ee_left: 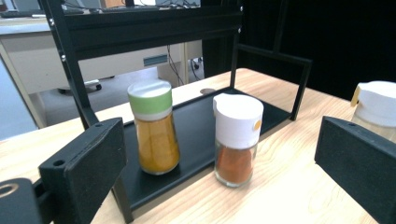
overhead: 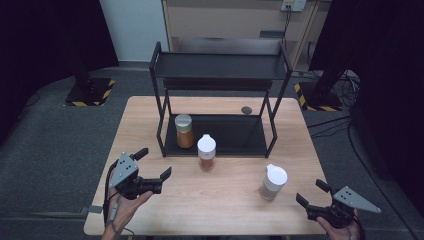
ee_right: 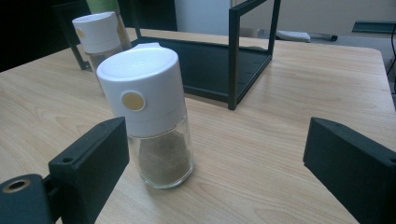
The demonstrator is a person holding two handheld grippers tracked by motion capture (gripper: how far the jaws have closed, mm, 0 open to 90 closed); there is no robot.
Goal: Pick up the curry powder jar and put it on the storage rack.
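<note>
My left gripper point(overhead: 155, 164) is spread, red spice jar point(ee_left: 237, 139) ahead of it; my right gripper point(overhead: 312, 193) is spread, pepper jar point(ee_right: 149, 116) just ahead.

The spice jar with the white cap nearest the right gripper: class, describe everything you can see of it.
The spice jar is a clear, glass-looking cylinder under a tall white cap that looks like plastic, with a round yellow dot on its side and a small raised lip at the top edge. Greyish-brown powder fills its lower part. It stands upright on the wooden table, in front of the black rack and apart from it. Nothing else touches it; the right gripper is open and short of it.
</note>
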